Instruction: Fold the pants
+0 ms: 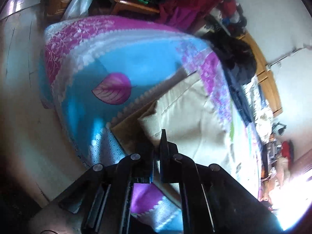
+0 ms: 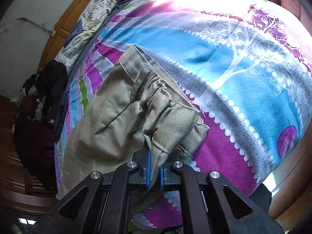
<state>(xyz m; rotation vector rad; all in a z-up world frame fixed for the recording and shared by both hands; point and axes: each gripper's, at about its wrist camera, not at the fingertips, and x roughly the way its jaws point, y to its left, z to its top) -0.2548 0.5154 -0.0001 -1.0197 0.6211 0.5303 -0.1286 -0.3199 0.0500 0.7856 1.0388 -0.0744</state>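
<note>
Right gripper [image 2: 154,167] is clamped on the pants [image 2: 109,113] waistband; left gripper [image 1: 156,148] is nearly closed on a hem, above the bedspread [image 1: 117,66].

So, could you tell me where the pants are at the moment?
The beige pants lie on the bed's patterned bedsheet, with the right gripper clamped on the bunched waistband and the left gripper pinching a hem.

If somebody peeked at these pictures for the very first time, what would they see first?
Probably the bright bedspread, blue, purple and white, with a big purple leaf printed on it in the left wrist view. Next, the beige pants lying on it, with the right gripper shut on a bunched-up end and the left gripper pinching another edge. Dark clothes are piled at the far side of the bed.
</note>
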